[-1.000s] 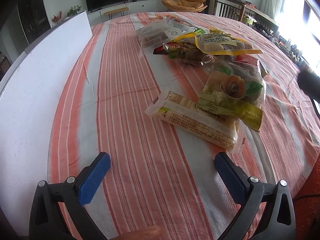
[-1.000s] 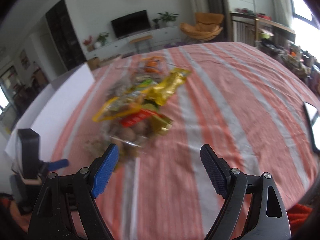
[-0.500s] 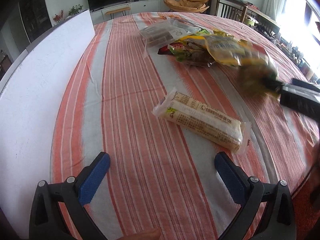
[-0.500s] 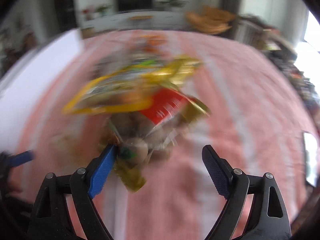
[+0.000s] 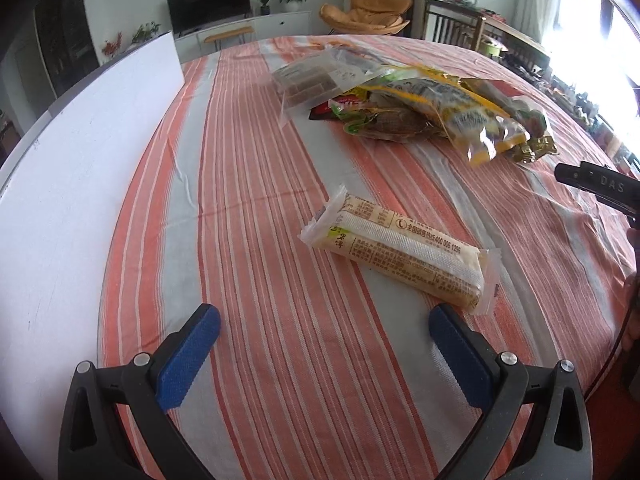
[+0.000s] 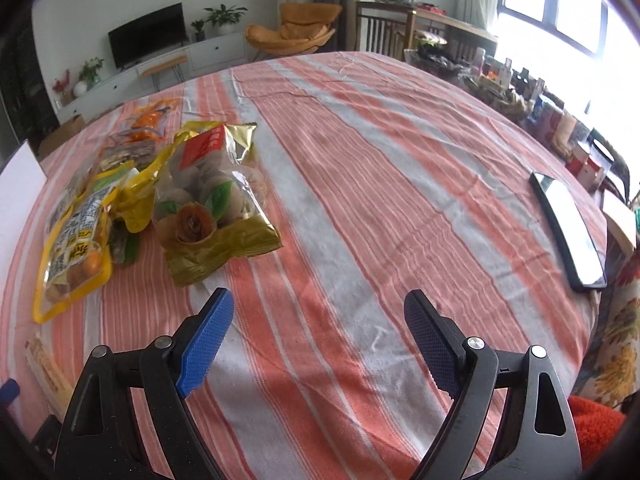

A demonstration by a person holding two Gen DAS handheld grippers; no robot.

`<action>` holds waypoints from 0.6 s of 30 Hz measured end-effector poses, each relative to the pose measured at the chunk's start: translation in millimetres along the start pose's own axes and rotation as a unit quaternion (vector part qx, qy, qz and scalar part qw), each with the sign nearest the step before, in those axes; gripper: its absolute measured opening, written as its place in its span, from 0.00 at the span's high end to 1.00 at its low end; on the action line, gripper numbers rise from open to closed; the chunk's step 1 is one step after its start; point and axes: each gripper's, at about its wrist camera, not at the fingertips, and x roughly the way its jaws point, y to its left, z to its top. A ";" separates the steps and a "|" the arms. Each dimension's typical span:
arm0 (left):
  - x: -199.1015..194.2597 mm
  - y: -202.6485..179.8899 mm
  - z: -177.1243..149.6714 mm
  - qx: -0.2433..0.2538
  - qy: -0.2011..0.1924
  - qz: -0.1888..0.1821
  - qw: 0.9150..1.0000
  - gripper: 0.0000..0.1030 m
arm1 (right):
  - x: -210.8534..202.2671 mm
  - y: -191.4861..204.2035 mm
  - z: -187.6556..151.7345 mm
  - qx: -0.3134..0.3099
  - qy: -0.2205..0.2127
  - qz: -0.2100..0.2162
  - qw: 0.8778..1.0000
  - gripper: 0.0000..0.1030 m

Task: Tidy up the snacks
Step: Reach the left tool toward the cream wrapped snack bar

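With both jaws released and empty, we should lower the left gripper point(image 5: 324, 344) squarely across the long wafer pack point(image 5: 400, 252), pinching its middle.

"400 005 1296" on cracker pack point(image 5: 400, 249)

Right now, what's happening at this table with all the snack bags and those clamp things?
A person is sorting snacks on a striped tablecloth with a two-finger tool in each hand. Both the left gripper and the right gripper have their jaws open and hold nothing. A long wrapped biscuit pack lies alone just ahead of the left one. The other bags sit in a loose pile, with a gold bag of round snacks at its near edge, close to the right gripper.
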 end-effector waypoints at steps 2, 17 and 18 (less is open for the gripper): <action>0.5 1.6 2.5 0.005 0.010 -0.006 1.000 0.00 | 17.0 0.6 5.6 0.011 0.012 0.004 1.000 0.14; -27.4 -32.9 24.2 0.044 0.069 -0.166 0.983 0.00 | 38.5 -1.7 8.1 0.010 0.038 -0.003 0.999 0.12; -27.4 -37.1 22.3 0.046 0.071 -0.162 0.983 0.00 | 38.7 -1.8 8.2 0.010 0.038 -0.003 0.999 0.12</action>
